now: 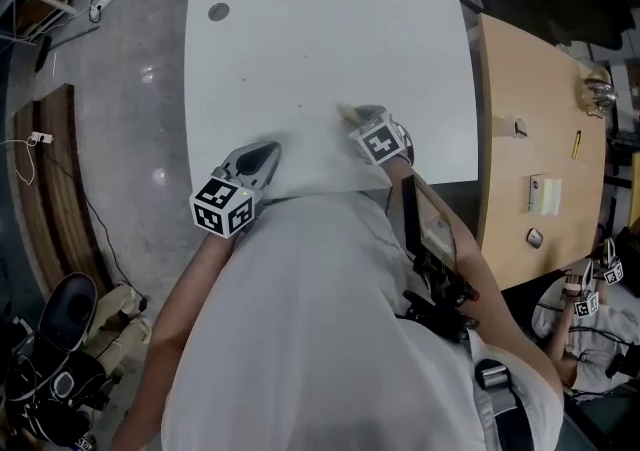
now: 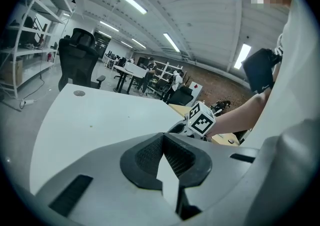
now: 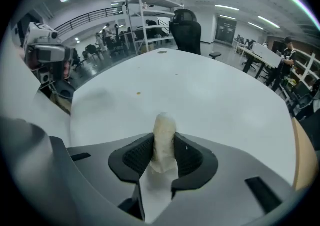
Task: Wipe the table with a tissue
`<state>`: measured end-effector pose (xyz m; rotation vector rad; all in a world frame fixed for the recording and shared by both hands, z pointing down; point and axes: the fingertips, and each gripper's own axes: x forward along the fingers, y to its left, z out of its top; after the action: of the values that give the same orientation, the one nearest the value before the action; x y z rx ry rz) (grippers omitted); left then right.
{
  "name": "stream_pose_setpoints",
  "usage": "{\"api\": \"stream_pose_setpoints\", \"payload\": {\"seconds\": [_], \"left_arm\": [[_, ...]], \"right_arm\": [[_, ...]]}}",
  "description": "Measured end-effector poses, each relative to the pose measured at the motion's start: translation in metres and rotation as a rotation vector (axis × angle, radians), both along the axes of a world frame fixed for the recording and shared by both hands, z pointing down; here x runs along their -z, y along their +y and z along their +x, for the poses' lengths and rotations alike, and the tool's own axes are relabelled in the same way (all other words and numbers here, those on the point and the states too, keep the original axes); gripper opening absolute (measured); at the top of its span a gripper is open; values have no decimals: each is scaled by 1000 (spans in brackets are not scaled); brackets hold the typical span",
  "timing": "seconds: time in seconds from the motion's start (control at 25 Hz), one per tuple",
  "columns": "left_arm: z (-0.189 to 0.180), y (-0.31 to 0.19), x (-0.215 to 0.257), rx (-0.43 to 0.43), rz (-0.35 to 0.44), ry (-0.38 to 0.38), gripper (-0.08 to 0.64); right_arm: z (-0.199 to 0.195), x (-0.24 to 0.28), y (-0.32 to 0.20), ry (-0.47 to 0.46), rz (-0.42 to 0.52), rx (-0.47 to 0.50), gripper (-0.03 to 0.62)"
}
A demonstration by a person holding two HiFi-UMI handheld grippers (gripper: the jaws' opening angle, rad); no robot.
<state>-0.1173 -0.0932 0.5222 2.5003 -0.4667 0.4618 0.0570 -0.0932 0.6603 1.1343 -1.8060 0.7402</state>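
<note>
At the far left of the head view we see a grey floor with loose cables, and beside it the white table, which carries a round grey cap near its far left corner. Over the table's near edge we hold the left gripper. In the left gripper view its jaws are clenched, the ribbed pads meet at their tips, and nothing is caught between them. To the right of it, and near it, is the right gripper, tilted steeply down toward the tabletop. Its jaws are clamped on the tissue, a rolled, off-white wad that stands up between the pads and pokes out past their tips. In the head view the tissue lies low over the table's near middle, but we cannot tell whether it presses on the surface. A small speck sits on the tabletop beyond it. Further right a wooden desk abuts the table and bears a pale yellow notepad.
</note>
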Motion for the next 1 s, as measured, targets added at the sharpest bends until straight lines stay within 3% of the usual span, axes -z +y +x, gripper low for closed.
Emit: {"api": "stream_pose_setpoints", "payload": {"seconds": [0.08, 0.16, 0.24, 0.4, 0.48, 0.6, 0.72, 1.0], "left_arm": [[0, 0, -1, -13, -1, 6, 5], [-1, 0, -1, -24, -2, 10, 5], [-1, -1, -1, -31, -1, 13, 5], [-6, -6, 3, -18, 5, 25, 5], [-11, -7, 3, -5, 4, 30, 5], [-17, -6, 1, 6, 0, 34, 5], [-27, -10, 0, 18, -2, 39, 5], [-38, -7, -8, 48, -17, 35, 5]], "right_arm": [[-15, 1, 8, -62, -3, 58, 123], [-21, 6, 11, -135, 33, 42, 123], [-8, 14, 7, -218, 90, -94, 123], [63, 27, 4, -323, 172, -535, 123], [86, 30, 9, -292, 181, -615, 123], [85, 27, 16, -218, 161, -559, 123], [61, 24, 9, -204, 158, -492, 123], [-9, 24, -15, -148, 158, -164, 123]]}}
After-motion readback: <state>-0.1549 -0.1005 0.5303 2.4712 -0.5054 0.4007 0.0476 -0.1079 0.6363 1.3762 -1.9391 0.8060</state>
